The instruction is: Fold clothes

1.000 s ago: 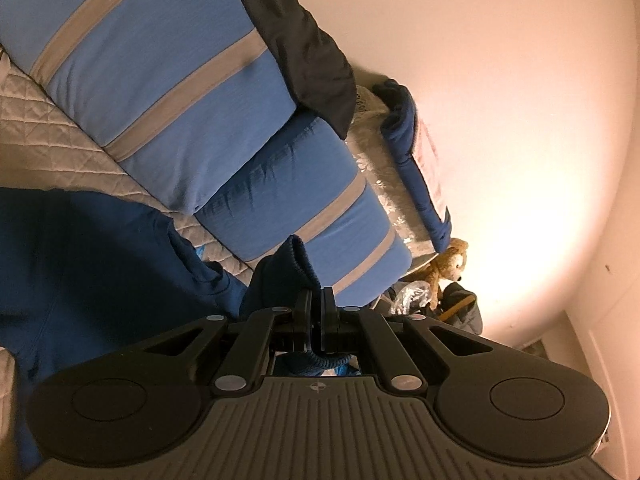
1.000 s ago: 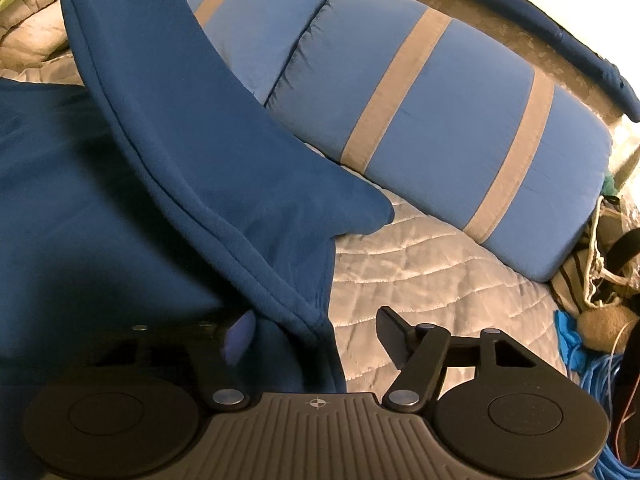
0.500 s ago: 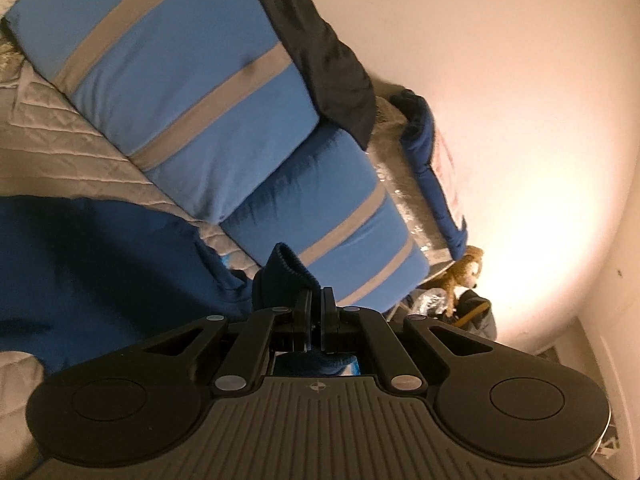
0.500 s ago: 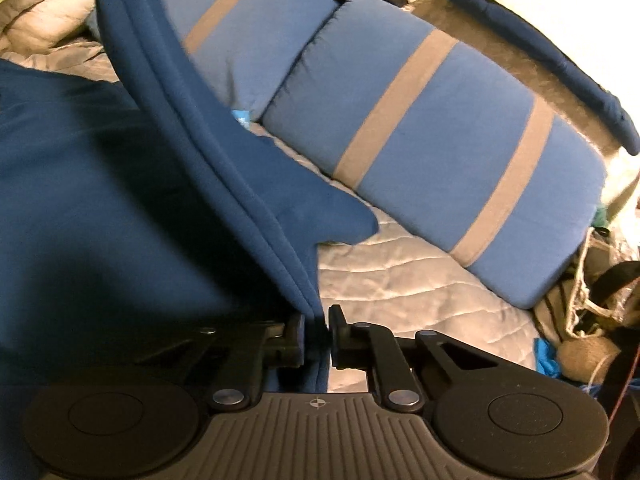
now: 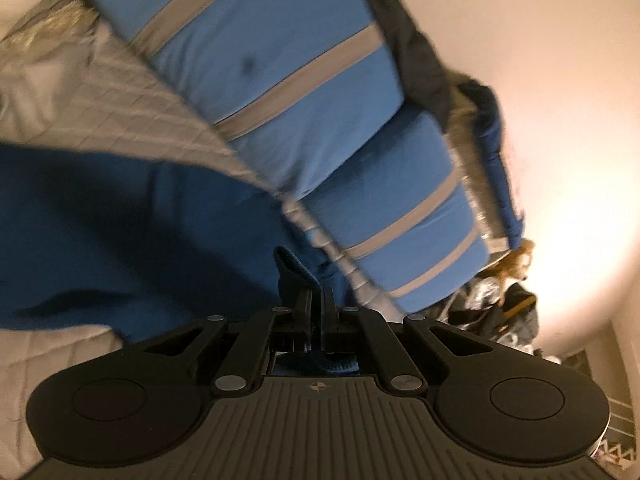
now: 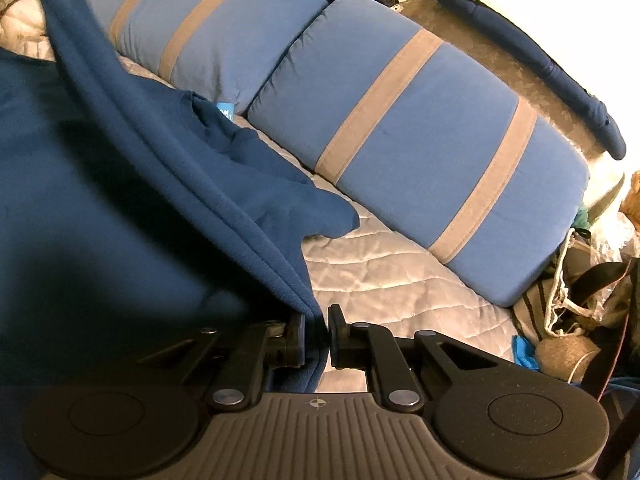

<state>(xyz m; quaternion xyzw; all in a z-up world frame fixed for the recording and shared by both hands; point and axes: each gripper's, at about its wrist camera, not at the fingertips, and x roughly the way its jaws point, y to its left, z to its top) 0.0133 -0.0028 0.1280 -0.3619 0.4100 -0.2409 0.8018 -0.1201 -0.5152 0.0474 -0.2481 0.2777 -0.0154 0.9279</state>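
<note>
A dark blue fleece garment [image 6: 120,208] is spread over a pale quilted bedcover [image 6: 400,280]. Its ribbed cuff [image 5: 294,270] is pinched in the closed left gripper [image 5: 316,300]; its doubled hem is clamped by the right gripper [image 6: 316,320]. Two blue, grey-striped pillows [image 6: 420,140] are seen beyond.
</note>
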